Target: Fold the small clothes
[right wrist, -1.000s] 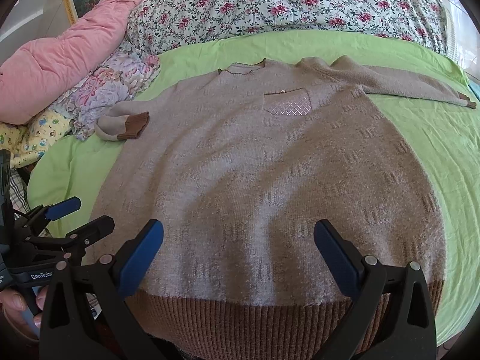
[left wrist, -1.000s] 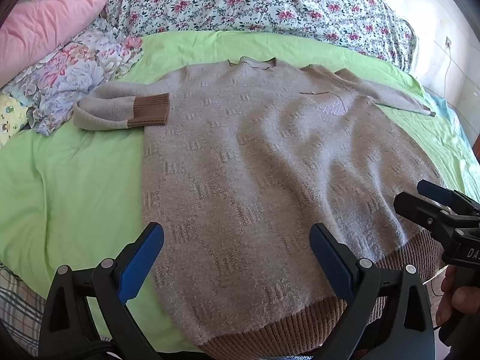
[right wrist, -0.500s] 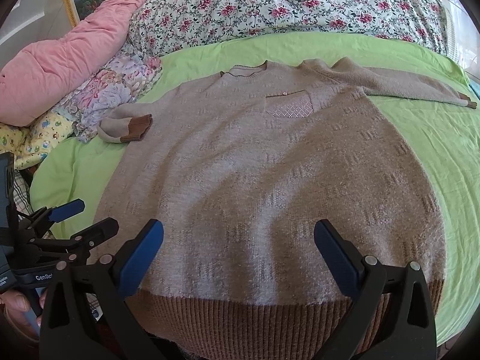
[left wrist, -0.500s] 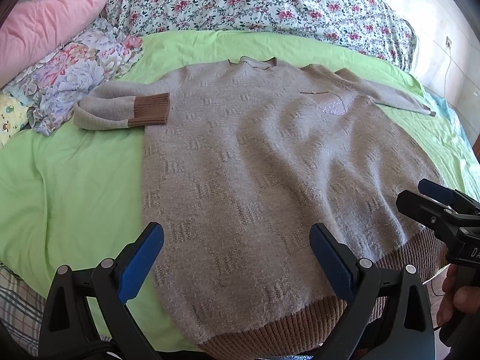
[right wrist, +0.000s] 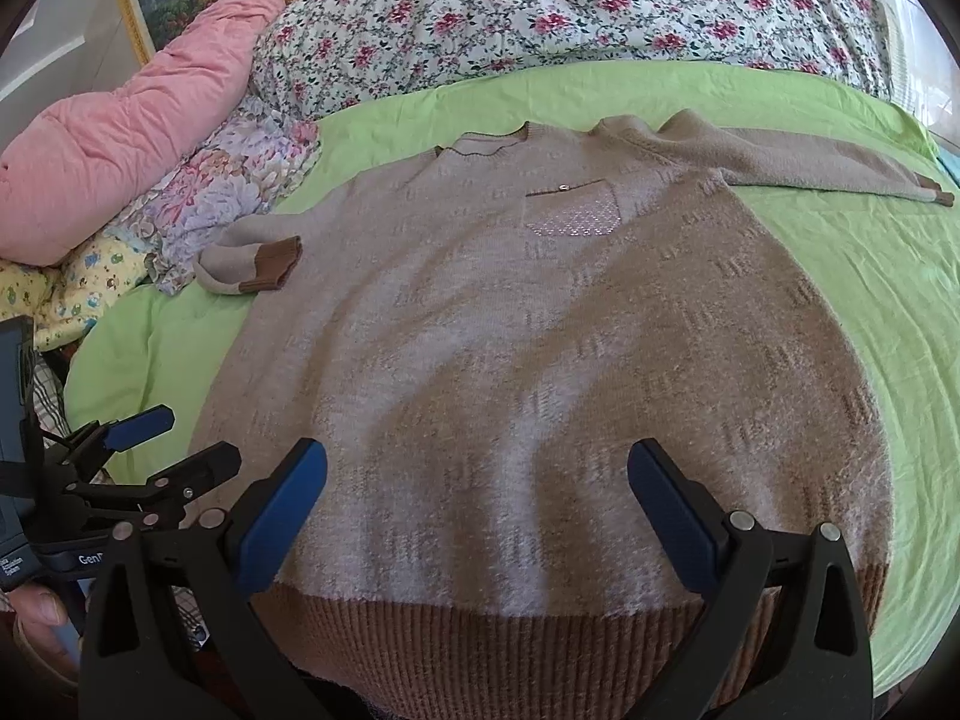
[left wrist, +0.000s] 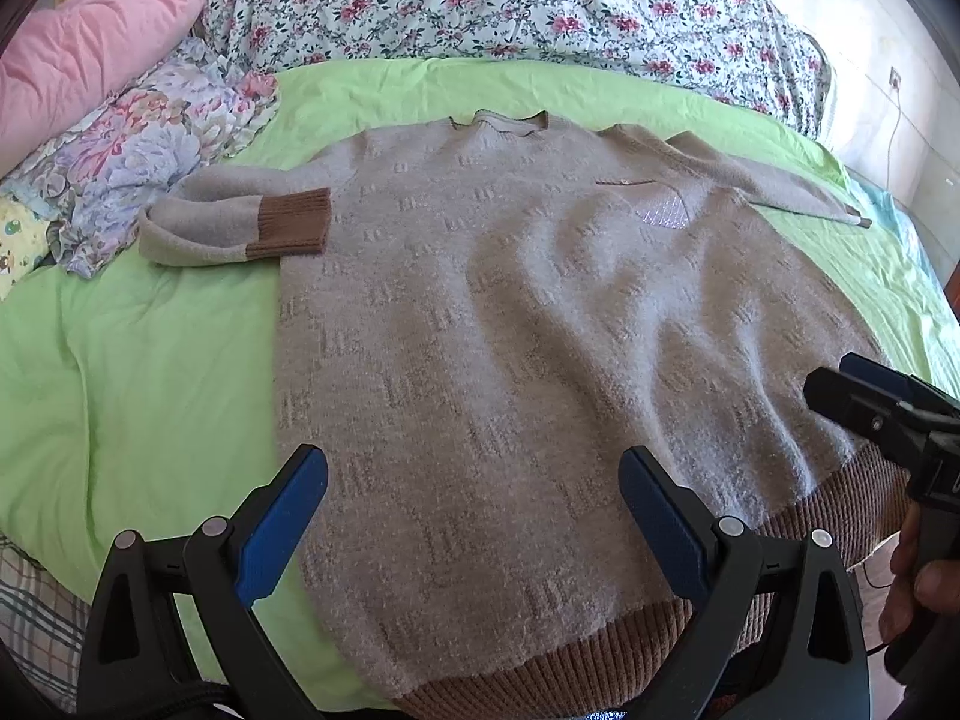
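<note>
1. A beige sweater (left wrist: 510, 360) lies flat, front up, on a green sheet (left wrist: 138, 372) spread over the bed, with its brown ribbed hem (right wrist: 480, 630) at the near edge and its neck toward the pillows.
2. The left gripper (left wrist: 474, 516) sits low over the hem end of the sweater, pointing up the garment toward the collar. Its jaws stand wide apart, with nothing between them; the blue pads (left wrist: 282, 522) hang above the knit, and I cannot tell whether they touch it.
3. The right gripper (right wrist: 477, 516) is posed the same way, low over the hem and aimed at the collar. Its jaws are also spread wide and hold nothing.
4. In the right view the left gripper shows at the lower left edge, beside the sweater's left side, with a thumb (right wrist: 39, 609) on its handle below.
5. In the left view the right gripper shows at the right edge, over the sweater's right hem corner, with fingers (left wrist: 924, 588) wrapped round its handle.
6. One sleeve (left wrist: 234, 228) is folded back on itself at the sweater's left side, its brown cuff touching the body. The other sleeve (right wrist: 810, 165) stretches straight out to the right across the sheet.
7. A small light chest pocket (right wrist: 570, 213) sits below the collar.
8. Behind the sweater lie a floral quilt (right wrist: 570, 18), a pink duvet (right wrist: 120, 144) and a pile of flowered cloth (right wrist: 228, 186) near the folded sleeve.
</note>
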`<state>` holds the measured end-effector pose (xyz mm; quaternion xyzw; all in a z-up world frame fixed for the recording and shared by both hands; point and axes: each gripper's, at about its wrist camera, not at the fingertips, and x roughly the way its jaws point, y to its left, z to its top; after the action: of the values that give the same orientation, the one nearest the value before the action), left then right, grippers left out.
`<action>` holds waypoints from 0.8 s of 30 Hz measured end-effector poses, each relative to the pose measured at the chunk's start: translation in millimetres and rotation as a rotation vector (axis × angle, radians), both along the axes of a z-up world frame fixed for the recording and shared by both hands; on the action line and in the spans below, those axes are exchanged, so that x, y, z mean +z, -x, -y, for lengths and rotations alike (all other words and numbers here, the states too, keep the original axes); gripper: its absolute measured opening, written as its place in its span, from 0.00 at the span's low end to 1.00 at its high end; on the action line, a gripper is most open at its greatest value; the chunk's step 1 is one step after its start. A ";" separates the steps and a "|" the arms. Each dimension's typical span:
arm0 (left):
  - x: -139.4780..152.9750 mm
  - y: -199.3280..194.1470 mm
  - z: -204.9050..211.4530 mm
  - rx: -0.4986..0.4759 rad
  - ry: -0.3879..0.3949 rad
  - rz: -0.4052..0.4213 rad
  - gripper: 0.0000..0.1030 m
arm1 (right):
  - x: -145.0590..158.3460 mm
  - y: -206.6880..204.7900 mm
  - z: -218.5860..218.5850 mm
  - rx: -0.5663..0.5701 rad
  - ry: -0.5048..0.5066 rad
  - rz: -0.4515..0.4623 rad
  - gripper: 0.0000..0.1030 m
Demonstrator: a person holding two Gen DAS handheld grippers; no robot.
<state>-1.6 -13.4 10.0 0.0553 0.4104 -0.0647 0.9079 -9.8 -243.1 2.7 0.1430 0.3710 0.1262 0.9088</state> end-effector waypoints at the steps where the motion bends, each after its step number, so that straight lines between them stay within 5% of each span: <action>1: 0.6 -2.4 0.5 -0.003 0.003 0.002 0.95 | 0.4 -1.6 5.0 -0.010 -0.005 0.000 0.97; 10: 12.9 -49.1 5.0 -0.023 0.033 0.012 0.97 | 5.5 -30.4 80.4 -0.135 -0.050 -0.008 0.97; 24: 27.7 -149.3 14.0 0.027 0.037 -0.020 0.97 | 13.4 -102.2 296.3 -0.491 -0.173 -0.016 0.92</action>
<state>147.7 -27.4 37.7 0.0325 0.4190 -0.0607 0.9054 92.4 -539.4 16.1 0.3070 0.3201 -0.0681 0.8937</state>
